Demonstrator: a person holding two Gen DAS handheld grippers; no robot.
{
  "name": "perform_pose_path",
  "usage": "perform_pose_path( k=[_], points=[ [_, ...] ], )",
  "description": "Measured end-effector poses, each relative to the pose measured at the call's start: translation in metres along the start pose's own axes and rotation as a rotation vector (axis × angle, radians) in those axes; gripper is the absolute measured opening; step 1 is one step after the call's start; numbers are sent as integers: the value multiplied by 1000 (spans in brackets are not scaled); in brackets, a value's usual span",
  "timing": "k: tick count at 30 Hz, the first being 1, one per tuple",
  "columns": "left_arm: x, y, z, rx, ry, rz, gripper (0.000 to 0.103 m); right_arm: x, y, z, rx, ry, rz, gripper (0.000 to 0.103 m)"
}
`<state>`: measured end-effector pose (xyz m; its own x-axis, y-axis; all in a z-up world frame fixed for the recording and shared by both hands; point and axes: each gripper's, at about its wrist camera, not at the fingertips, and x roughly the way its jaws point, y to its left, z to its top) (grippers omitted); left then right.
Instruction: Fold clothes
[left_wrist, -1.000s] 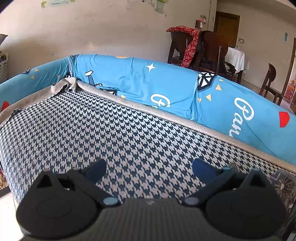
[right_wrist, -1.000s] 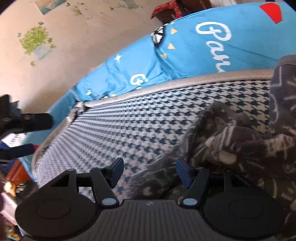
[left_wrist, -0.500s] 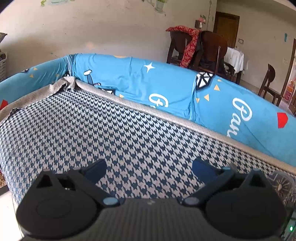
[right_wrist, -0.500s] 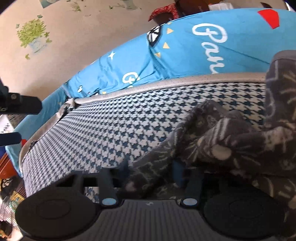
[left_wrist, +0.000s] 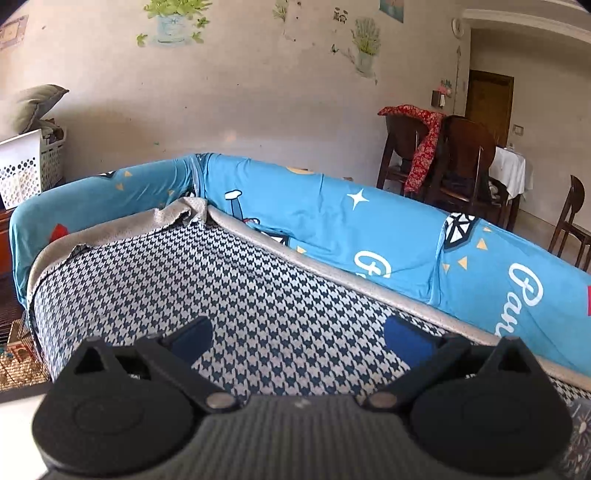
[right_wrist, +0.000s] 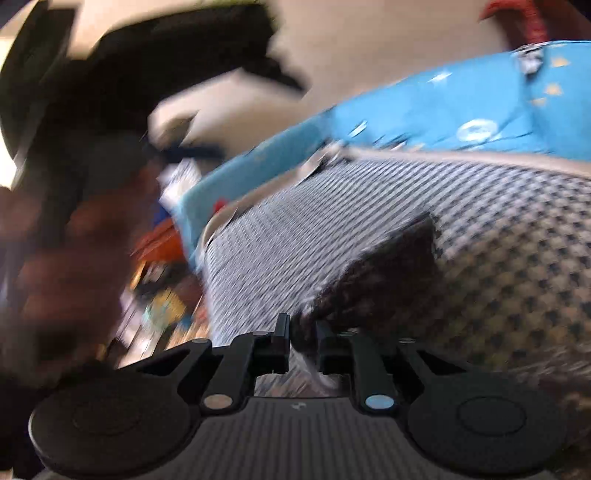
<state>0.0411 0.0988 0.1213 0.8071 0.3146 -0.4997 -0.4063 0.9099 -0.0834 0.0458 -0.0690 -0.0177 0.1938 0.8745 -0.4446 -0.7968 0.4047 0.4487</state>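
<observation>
Your left gripper (left_wrist: 297, 338), a black two-finger tool with blue pads, has its jaws spread wide with nothing between them. It hovers above the front edge of the sofa seat covered in navy-and-white houndstooth fabric (left_wrist: 258, 295). At the seat's far left corner the beige underside of that cover (left_wrist: 162, 218) is turned up and rumpled. A bright blue printed sheet with white stars and lettering (left_wrist: 332, 221) is draped over the backrest along the seat's far edge and over the left armrest. Beyond the left armrest stands a white perforated plastic basket (left_wrist: 22, 173). Past the right end of the backrest stand dark wooden chairs (left_wrist: 461, 155), one with a red patterned cloth (left_wrist: 424, 144) hung over it.

A corner of the dark charcoal garment with pale line markings (left_wrist: 580, 439) shows at the lower right of the left wrist view, on the seat's front edge.

In the right wrist view, much is smeared by motion blur. Your right gripper (right_wrist: 303, 345) has its jaws drawn nearly together, pinching an edge of the same dark garment (right_wrist: 388, 273). The cloth runs up and rightward from the fingers (right_wrist: 282, 345) across the houndstooth seat (right_wrist: 498, 258), near the front edge. A dark blurred shape at the upper left may be the other tool, though you cannot tell for sure.
</observation>
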Motion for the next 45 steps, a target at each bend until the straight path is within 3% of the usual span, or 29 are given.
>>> perform_pose_path(
  k=[3, 13, 16, 20, 25, 32, 38, 45],
  points=[
    [3, -4, -1, 7, 10, -6, 103, -2, 6, -4, -12, 74, 12, 19],
    [4, -36, -12, 56, 49, -79, 103, -54, 12, -5, 10, 43, -51, 23],
    [6, -50, -18, 80, 84, -117, 103, -70, 15, -10, 2, 49, -100, 29],
    [5, -71, -29, 127, 112, -174, 103, -96, 9, -18, 34, 29, -209, 29],
    [7, -100, -44, 195, 153, -275, 103, -133, -12, -20, 111, -37, -348, 29],
    [7, -138, -63, 254, 156, -342, 103, -180, -35, -14, 201, -129, -501, 30],
    [21, -163, -75, 270, 198, -360, 103, -214, -49, -15, 260, -203, -600, 30],
    [38, -184, -86, 266, 247, -358, 103, -254, -73, -14, 386, -369, -736, 30]
  ],
)
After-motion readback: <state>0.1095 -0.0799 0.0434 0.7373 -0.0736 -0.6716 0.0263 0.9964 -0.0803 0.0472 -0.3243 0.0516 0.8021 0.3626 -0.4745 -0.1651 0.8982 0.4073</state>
